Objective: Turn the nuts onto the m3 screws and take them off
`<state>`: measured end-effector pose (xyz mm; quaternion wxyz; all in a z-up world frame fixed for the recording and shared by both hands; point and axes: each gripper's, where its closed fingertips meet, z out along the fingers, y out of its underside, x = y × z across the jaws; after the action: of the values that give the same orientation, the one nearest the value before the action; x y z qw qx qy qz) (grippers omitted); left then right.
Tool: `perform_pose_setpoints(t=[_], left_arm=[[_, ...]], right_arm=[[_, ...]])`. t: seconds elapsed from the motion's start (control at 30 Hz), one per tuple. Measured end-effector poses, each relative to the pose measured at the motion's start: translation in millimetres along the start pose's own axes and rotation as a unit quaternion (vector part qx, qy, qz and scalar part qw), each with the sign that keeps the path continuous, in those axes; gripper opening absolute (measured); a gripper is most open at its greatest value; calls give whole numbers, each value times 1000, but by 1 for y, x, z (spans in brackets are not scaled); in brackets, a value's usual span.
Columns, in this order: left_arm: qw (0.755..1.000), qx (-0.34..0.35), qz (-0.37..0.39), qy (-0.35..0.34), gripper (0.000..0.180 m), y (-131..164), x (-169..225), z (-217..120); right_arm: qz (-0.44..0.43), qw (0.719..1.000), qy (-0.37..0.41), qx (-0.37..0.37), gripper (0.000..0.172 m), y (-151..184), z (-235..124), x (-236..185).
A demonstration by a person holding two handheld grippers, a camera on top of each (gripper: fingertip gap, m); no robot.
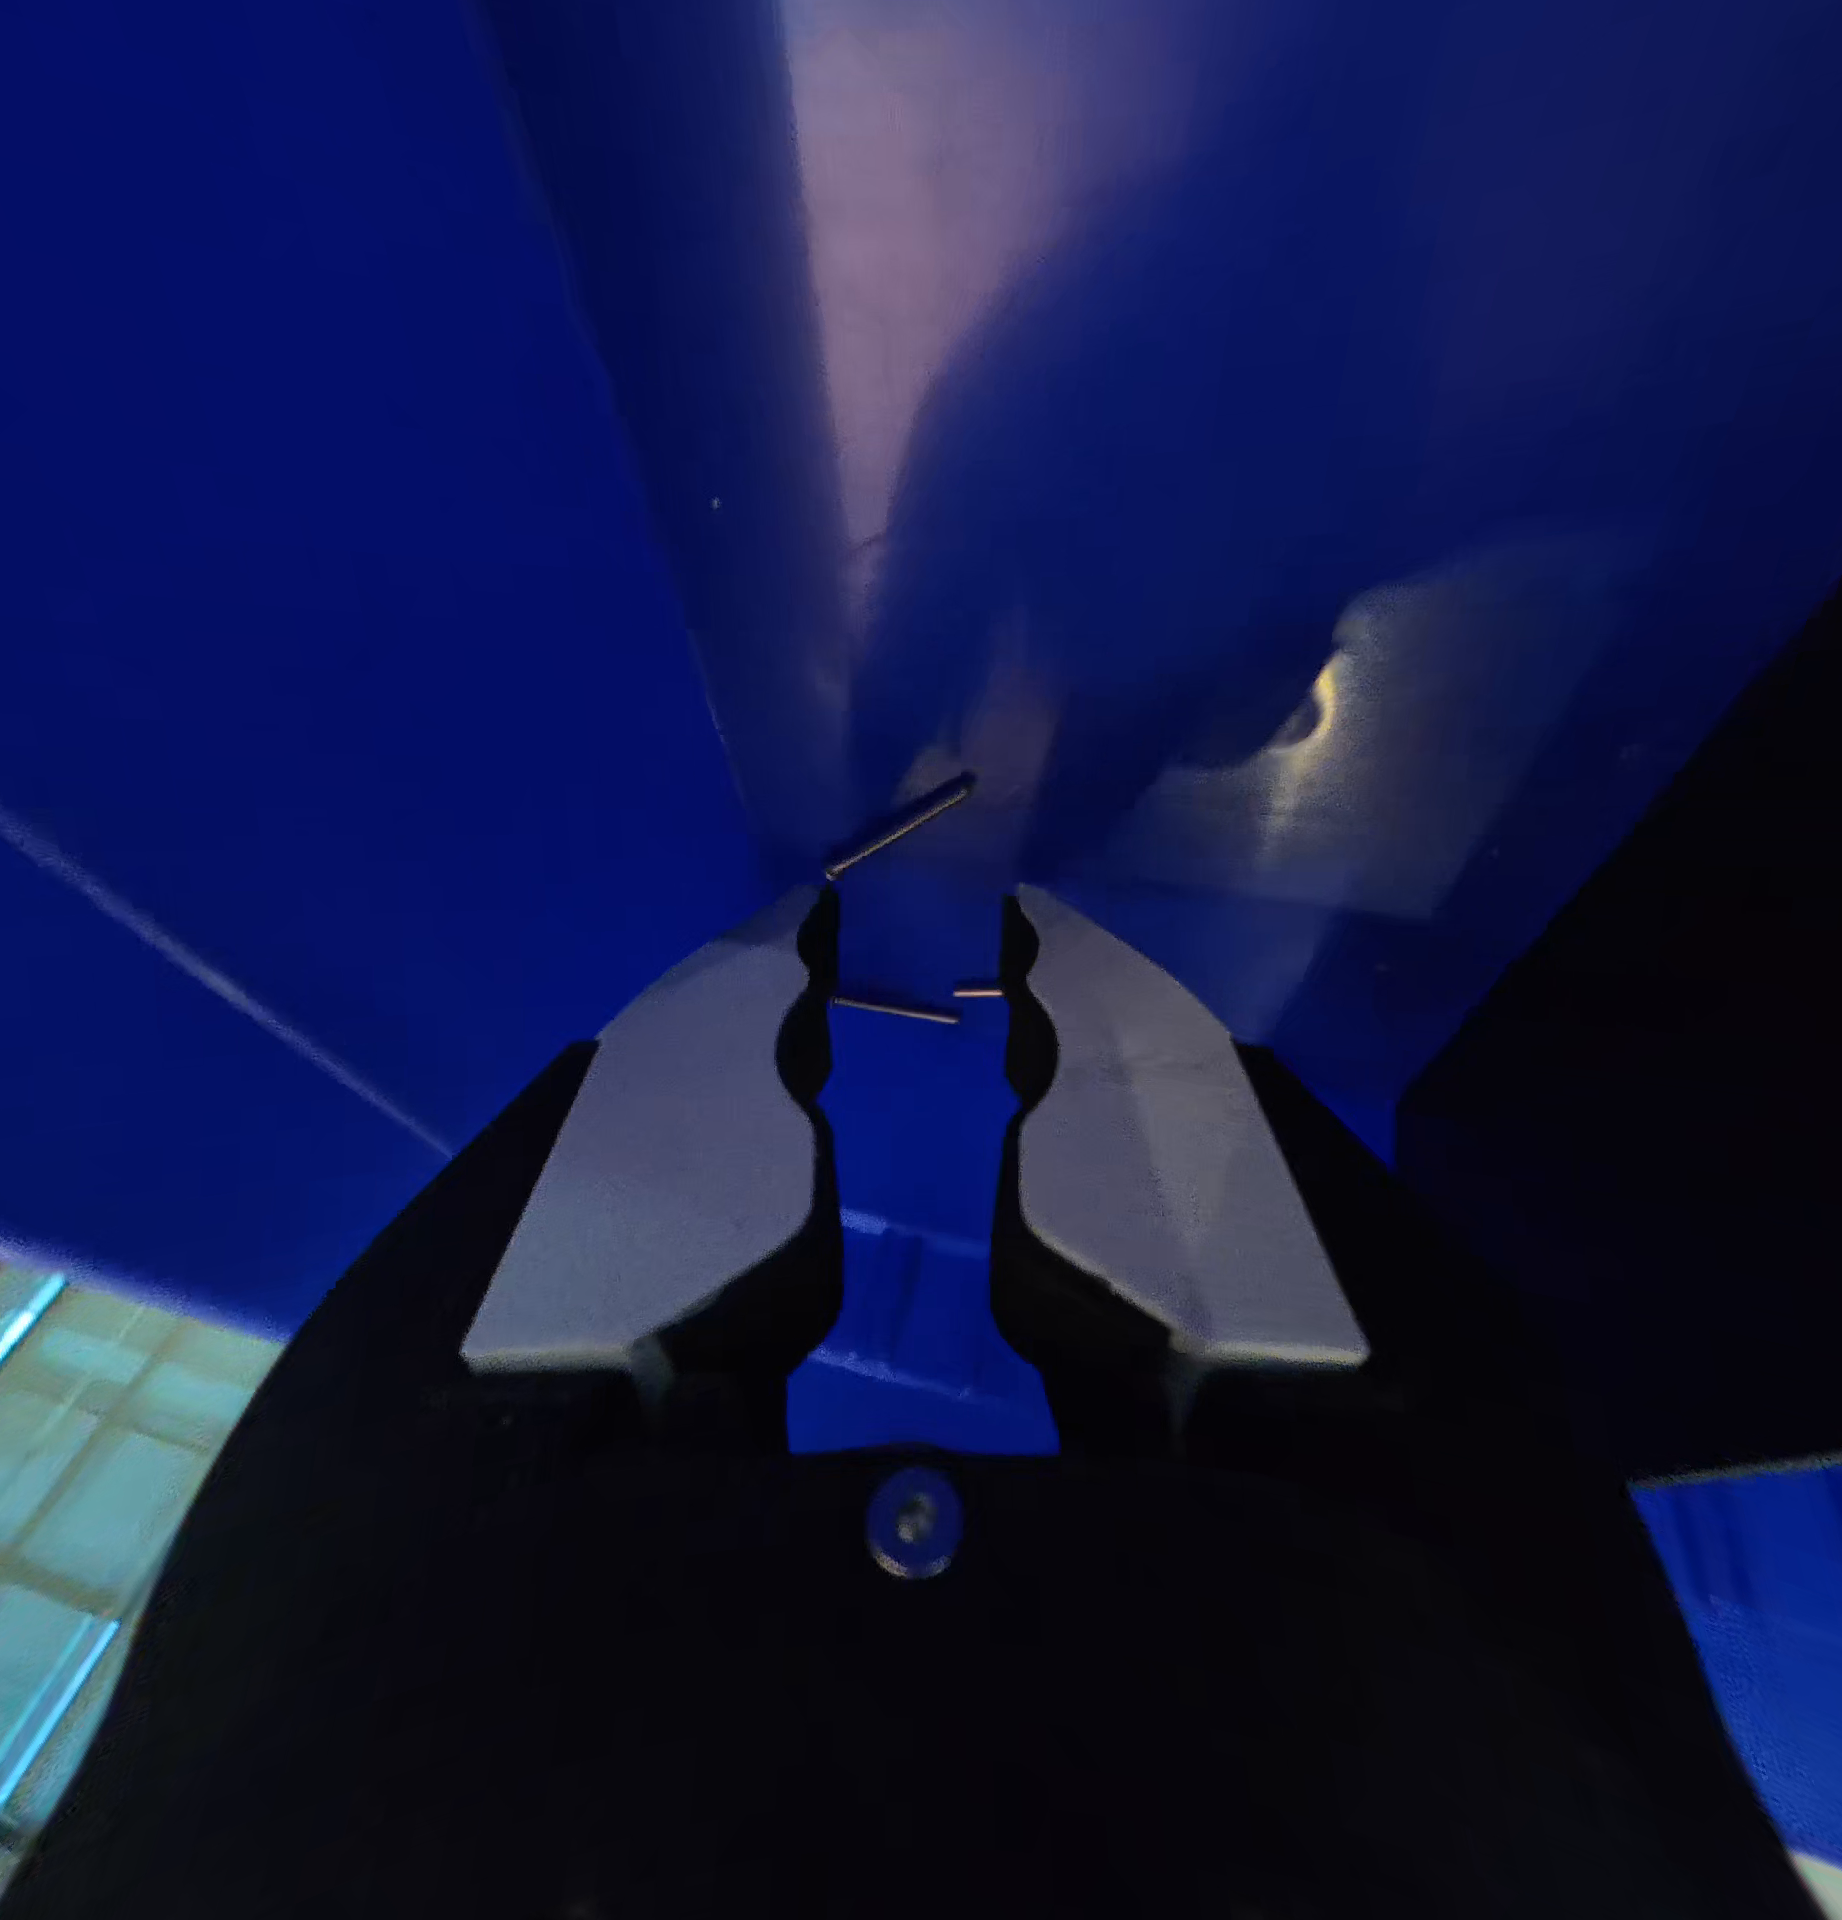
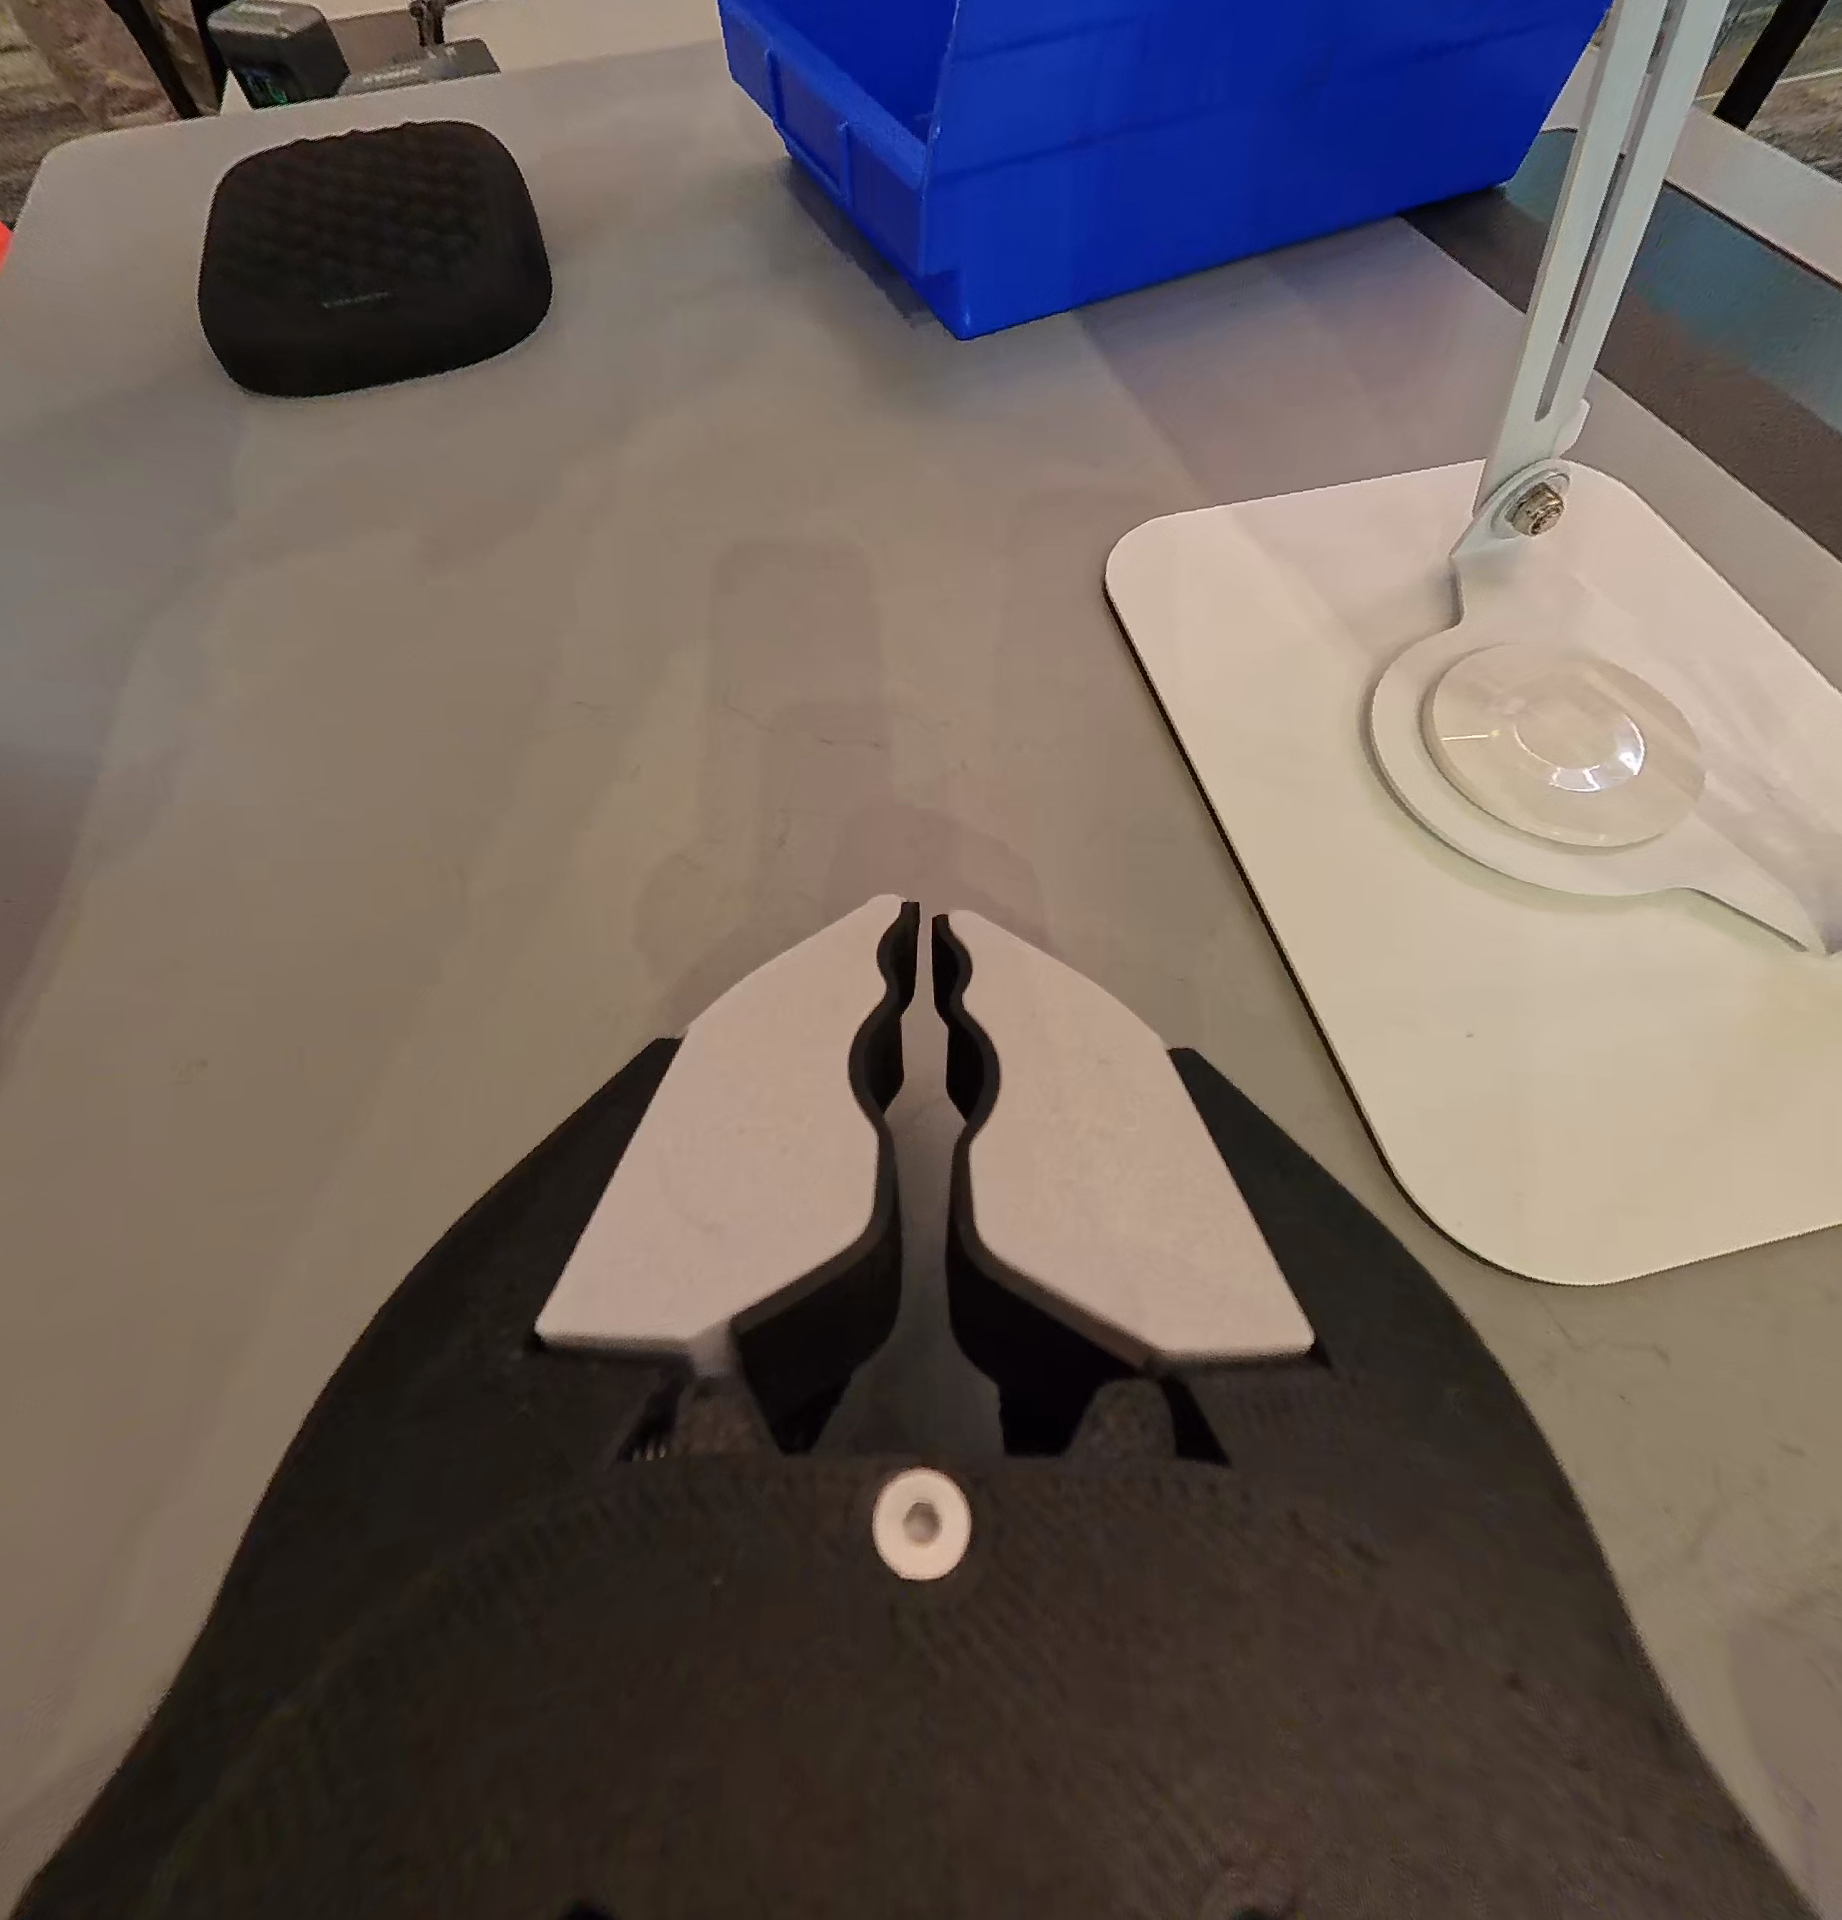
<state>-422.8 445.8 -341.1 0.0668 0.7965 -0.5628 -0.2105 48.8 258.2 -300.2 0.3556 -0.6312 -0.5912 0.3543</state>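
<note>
My left gripper (image 1: 919,899) reaches deep into a blue bin (image 1: 377,520) and is open. A thin metal screw (image 1: 894,1009) lies on the bin floor between the fingers. A shorter piece (image 1: 977,992) lies by the right pad, and neither is pressed by both pads. A longer screw (image 1: 901,826) lies just beyond the fingertips. No nut shows. My right gripper (image 2: 919,914) is shut with nothing between its pads and hovers over the grey table (image 2: 481,727). The blue bin also shows in the right wrist view (image 2: 1156,208), at the far side of the table.
A black rounded fabric-covered box (image 2: 371,255) sits at the table's far left. A white stand base (image 2: 1519,1039) with a round clear disc (image 2: 1561,743) and a slanted white arm (image 2: 1582,239) stands at the right. The bin's walls close in around the left gripper. One gripper's finger ends stand about 50 cm off the other's.
</note>
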Motion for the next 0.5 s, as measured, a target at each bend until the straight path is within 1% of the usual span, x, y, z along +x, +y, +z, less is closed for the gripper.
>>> perform_pose_setpoints(t=[0.07, 0.1, 0.17, 0.3, 0.5], left_arm=[[1000, -2, 24, -7, 28, -2, 0, 3], [999, 0, 34, -10, 23, -3, 0, 3], [999, 9, 42, -21, 24, -7, -4, 3], [998, 24, 50, -7, 14, -11, -2, 3], [998, 32, 52, 21, 16, -13, -4, 3]], right_arm=[[-1, 1000, 0, 0, 3, 0, 0, 0], [-1, 1000, 0, -1, 3, 0, 0, 0], [-1, 1000, 0, -1, 3, 0, 0, -1], [-1, 1000, 0, -1, 3, 0, 0, -1], [-1, 1000, -1, -3, 3, 0, 0, -1]])
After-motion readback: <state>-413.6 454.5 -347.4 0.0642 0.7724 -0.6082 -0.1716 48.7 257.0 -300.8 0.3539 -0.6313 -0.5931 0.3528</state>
